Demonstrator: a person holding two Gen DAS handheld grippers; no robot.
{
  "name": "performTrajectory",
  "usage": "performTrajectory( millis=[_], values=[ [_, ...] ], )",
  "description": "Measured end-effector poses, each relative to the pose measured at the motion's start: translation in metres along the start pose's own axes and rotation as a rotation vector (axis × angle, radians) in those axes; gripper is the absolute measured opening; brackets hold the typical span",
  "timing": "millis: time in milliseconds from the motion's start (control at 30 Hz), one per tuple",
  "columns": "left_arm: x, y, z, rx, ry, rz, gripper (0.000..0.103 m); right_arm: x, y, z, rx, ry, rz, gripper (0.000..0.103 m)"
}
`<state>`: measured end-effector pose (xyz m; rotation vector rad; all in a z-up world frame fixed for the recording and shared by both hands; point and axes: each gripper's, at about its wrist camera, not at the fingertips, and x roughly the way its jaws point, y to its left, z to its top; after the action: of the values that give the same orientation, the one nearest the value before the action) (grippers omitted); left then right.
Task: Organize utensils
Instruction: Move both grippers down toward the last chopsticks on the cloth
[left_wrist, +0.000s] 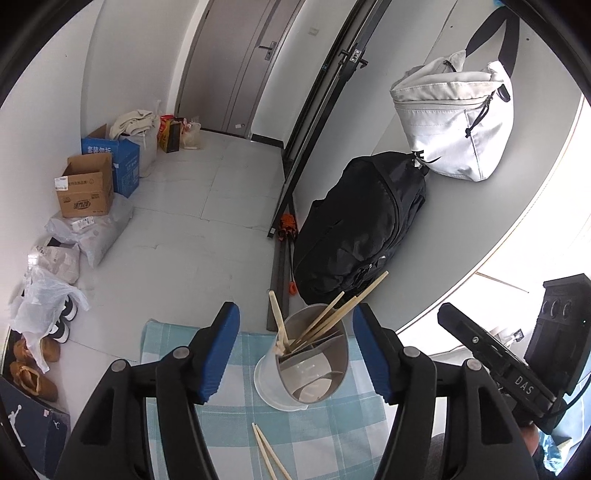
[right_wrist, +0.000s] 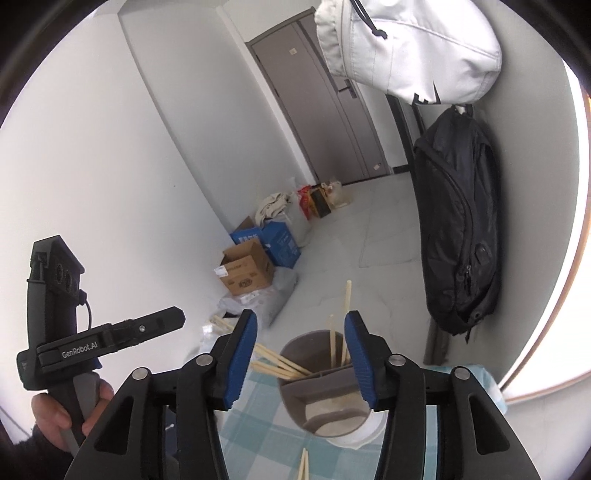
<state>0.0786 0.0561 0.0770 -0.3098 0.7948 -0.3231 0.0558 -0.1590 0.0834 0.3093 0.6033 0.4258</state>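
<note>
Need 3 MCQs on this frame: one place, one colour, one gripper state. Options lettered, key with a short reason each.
1. Where do the loose chopsticks lie?
A. on the checked cloth in front of the utensil holder
B. on the floor
C. inside the black backpack

2. What colour are the pads of the left gripper?
A. red
B. blue
C. white

3. How is the right gripper?
A. shut on a chopstick
B. shut on the holder
C. open, holding nothing

Key: 1 A, the pair rests on the cloth near the holder's base. 2 B, both pads show blue. 3 C, the jaws stand apart and grip nothing.
</note>
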Motion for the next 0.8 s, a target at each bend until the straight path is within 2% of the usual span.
performTrajectory(
  millis=[67, 167, 567, 667, 800],
  values=[
    [-0.008, -0.003, -0.004, 0.010, -0.011, 0.015, 0.060, -0.006, 0.003, -0.002, -0.012, -0.005, -0.003, 0.054],
    [-0.017, -0.006, -0.009, 0.014, -0.029, 0.032, 0.074, -0.017, 0.008, -0.006, -0.019, -0.018, -0.006, 0.058],
    [-0.043, -0.018, -0.042, 0.059, -0.118, 0.125, 0.076, -0.051, 0.017, -0.040, -0.027, -0.053, -0.010, 0.070],
    [-0.047, -0.022, -0.053, 0.082, -0.145, 0.157, 0.084, -0.057, 0.018, -0.051, -0.027, -0.073, -0.009, 0.075],
    [-0.050, -0.023, -0.068, 0.101, -0.179, 0.181, 0.085, -0.061, 0.020, -0.069, -0.034, -0.078, -0.009, 0.081]
  ],
)
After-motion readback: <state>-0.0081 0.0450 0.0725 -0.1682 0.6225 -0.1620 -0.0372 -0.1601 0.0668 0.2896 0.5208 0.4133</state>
